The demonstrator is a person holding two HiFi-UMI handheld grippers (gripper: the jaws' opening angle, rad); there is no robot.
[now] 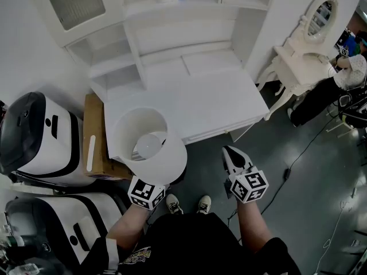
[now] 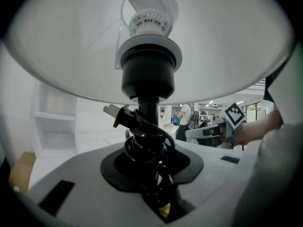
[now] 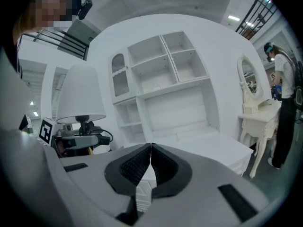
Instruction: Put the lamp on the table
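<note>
White desk stands ahead. Lamp is held upright, short of the desk edge, its stem clamped in left gripper (cord wound round it). Right gripper is closed, empty. Lamp should be kept upright, carried over the desktop, and lowered before release.

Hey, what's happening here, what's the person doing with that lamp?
A person stands before the white table with a gripper in each hand. The left gripper is shut on the lamp at its black stem, where the cord is coiled. It holds the lamp upright near the table's front edge, not yet set down. The right gripper is shut and empty, held out beside it.
</note>
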